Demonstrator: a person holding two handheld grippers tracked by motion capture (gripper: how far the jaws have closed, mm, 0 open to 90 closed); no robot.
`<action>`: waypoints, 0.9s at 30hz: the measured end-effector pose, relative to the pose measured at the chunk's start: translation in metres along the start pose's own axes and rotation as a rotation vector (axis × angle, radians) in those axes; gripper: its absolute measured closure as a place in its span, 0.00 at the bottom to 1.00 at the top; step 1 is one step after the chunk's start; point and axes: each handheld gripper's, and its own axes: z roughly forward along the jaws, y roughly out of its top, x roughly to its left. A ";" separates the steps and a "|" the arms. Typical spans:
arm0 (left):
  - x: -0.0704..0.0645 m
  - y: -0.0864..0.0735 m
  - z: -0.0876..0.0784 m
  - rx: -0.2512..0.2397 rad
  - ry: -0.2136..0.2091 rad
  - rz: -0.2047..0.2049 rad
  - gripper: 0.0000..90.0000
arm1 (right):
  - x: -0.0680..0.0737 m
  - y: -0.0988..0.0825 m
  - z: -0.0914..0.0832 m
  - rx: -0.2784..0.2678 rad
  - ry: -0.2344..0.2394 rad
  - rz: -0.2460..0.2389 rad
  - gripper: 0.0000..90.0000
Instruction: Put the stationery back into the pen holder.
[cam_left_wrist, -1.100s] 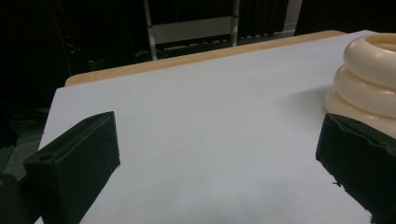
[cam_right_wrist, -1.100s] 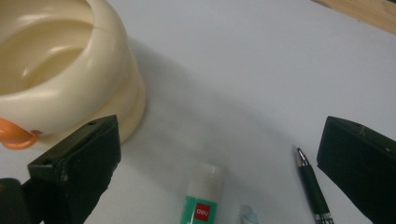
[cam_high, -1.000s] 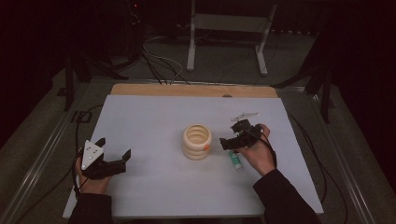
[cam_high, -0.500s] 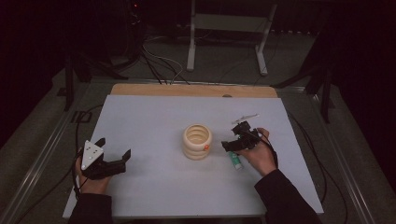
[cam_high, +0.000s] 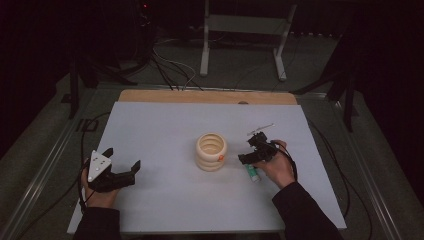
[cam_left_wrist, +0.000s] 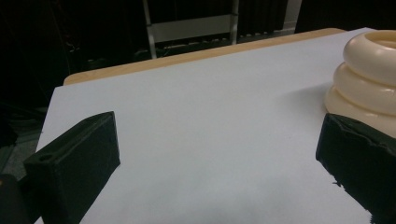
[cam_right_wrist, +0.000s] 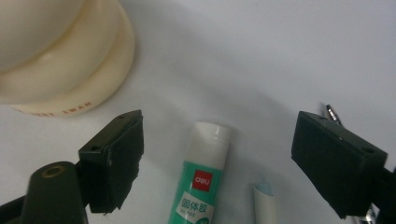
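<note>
A cream holder (cam_high: 211, 151) made of stacked rings stands mid-table; it also shows in the left gripper view (cam_left_wrist: 369, 74) and the right gripper view (cam_right_wrist: 60, 56). Just right of it, my right gripper (cam_high: 252, 154) points down over a green and white glue stick (cam_high: 252, 172). The glue stick (cam_right_wrist: 203, 182) lies flat on the table between the jaws of the right gripper (cam_right_wrist: 219, 140). Those jaws have just been closing, and the pads are still clear of it. My left gripper (cam_high: 121, 158) rests open at the table's left, nothing between its jaws (cam_left_wrist: 219, 154).
A white tube with a pale blue tip (cam_right_wrist: 265, 200) lies beside the glue stick. A thin metal tip (cam_right_wrist: 332, 113) pokes out behind the right jaw. A white sheet (cam_high: 165, 125) covers the wooden table (cam_high: 200, 96). Cables and a metal stand (cam_high: 240, 30) sit on the floor beyond.
My right gripper has shifted a little to the left and toward the near edge. The left hand has stayed put.
</note>
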 end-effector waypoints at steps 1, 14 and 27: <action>0.000 0.000 0.000 0.000 0.000 0.000 0.00 | 0.000 0.000 0.001 0.008 0.002 -0.001 0.20; 0.000 0.000 0.000 0.001 -0.002 0.000 0.00 | 0.001 -0.003 0.017 0.091 0.017 -0.007 0.47; 0.000 0.000 0.000 0.002 -0.005 0.002 0.00 | 0.003 -0.002 0.030 0.161 0.010 -0.025 0.62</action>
